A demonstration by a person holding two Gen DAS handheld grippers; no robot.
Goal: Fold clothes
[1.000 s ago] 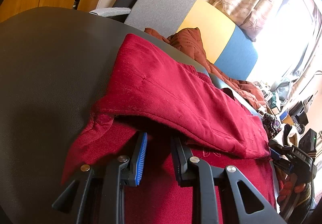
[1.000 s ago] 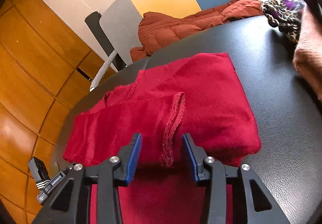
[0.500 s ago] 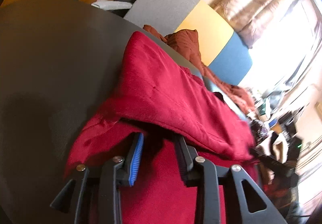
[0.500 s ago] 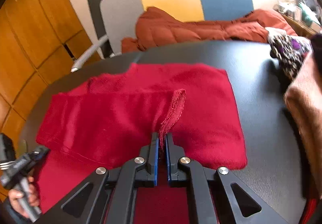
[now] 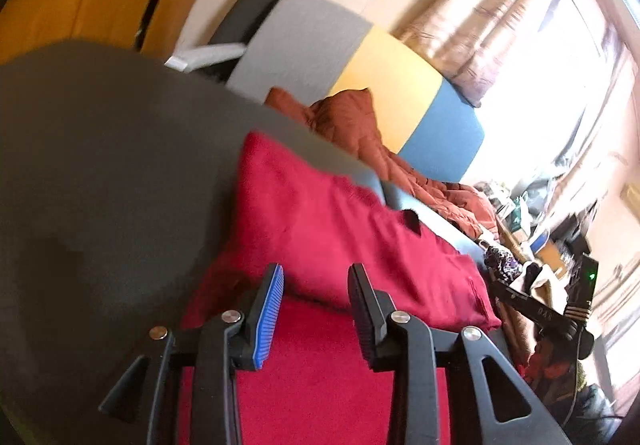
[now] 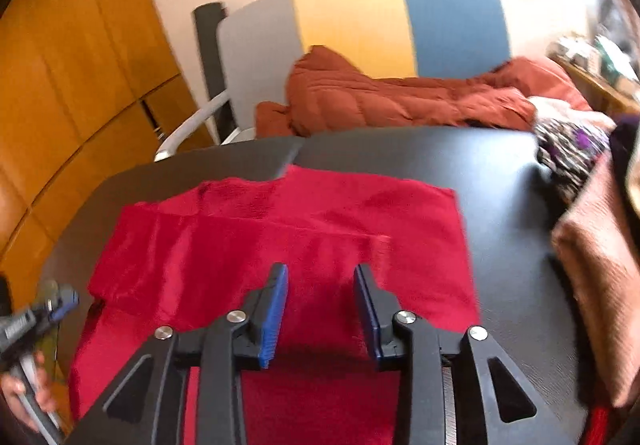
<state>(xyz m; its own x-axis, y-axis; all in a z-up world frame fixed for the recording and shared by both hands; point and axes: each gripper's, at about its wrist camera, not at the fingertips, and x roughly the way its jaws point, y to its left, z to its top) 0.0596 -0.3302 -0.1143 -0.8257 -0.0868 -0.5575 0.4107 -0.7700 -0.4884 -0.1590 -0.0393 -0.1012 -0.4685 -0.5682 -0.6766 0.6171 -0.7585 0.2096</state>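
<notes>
A red garment (image 6: 280,241) lies folded on the black table (image 6: 500,185), its far layer doubled over the near one. My right gripper (image 6: 320,285) hovers just above the garment's middle. Its jaws are opening, and nothing sits between them. My left gripper (image 5: 316,285) is open above the garment's (image 5: 320,221) left end, where the folded edge bulges; its pads touch no cloth. In the left wrist view the right gripper (image 5: 540,315) shows at the far right. In the right wrist view the left gripper (image 6: 32,321) shows at the left edge, held by a hand (image 6: 24,397).
A chair with a grey, yellow and blue back (image 6: 360,17) stands behind the table with a rust quilted jacket (image 6: 380,101) on it. A tan knit (image 6: 600,265) and a spotted cloth (image 6: 568,153) lie piled at the table's right. Wooden panels (image 6: 60,65) line the left wall.
The right gripper shut on the garment's raised seam edge, then let it go; that edge now lies flat. Both grippers have lifted away from the cloth, and the left jaws stand wider.
</notes>
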